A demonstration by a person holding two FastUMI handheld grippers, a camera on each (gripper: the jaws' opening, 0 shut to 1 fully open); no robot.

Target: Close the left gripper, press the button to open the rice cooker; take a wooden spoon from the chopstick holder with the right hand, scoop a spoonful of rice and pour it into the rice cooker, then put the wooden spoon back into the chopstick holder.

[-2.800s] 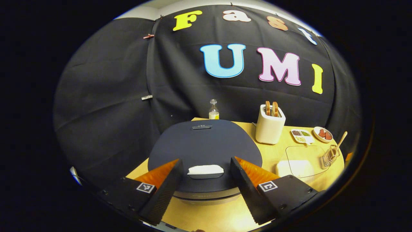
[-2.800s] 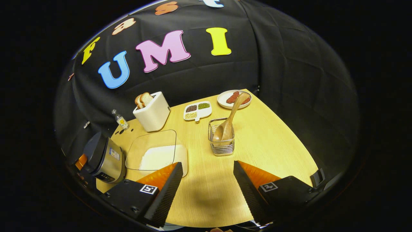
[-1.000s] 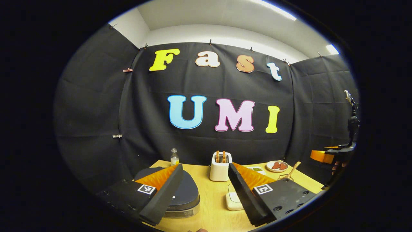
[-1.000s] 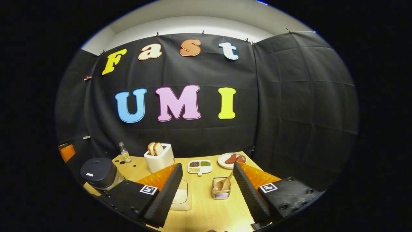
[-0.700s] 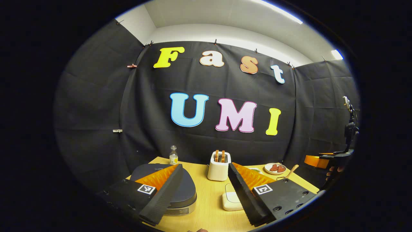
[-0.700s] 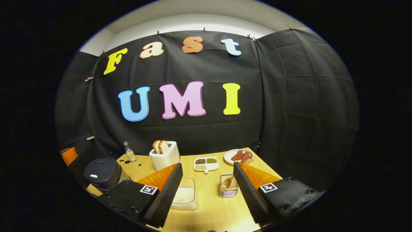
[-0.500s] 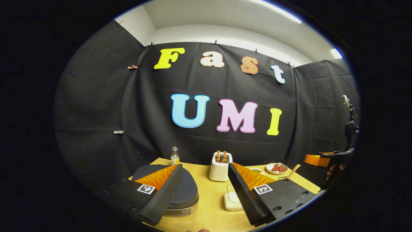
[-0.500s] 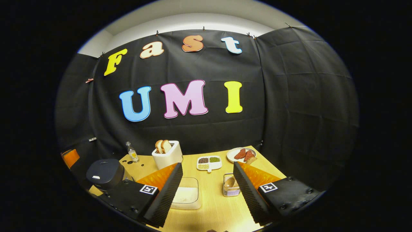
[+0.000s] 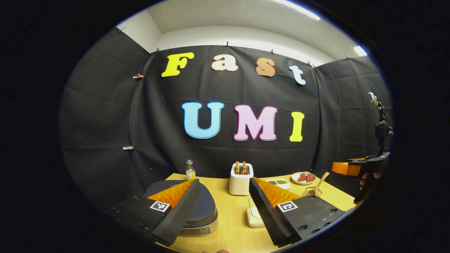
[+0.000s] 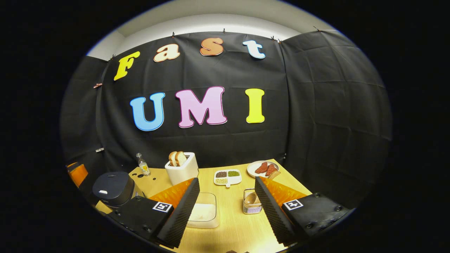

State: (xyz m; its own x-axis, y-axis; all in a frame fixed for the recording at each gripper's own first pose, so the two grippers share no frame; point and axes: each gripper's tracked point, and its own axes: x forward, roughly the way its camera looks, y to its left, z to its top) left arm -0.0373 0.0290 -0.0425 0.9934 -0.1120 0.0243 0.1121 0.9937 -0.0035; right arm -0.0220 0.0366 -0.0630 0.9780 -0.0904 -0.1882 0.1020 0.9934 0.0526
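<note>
Both grippers have drawn back and up from the table since 2.8 seconds ago, when the left one hung right over the rice cooker lid. Now the left gripper (image 9: 221, 207) is spread wide, empty, with the rice cooker (image 9: 205, 212) low at seven o'clock, lid down. Right gripper (image 10: 226, 207) is also released; the chopstick holder (image 10: 252, 206) with the wooden spoon (image 10: 250, 199) sits at one o'clock. Toaster (image 9: 240, 179) and rice container (image 10: 204, 212) stand clear.

right gripper's finger hides the wooden spoon (image 10: 251, 199) handle.
</note>
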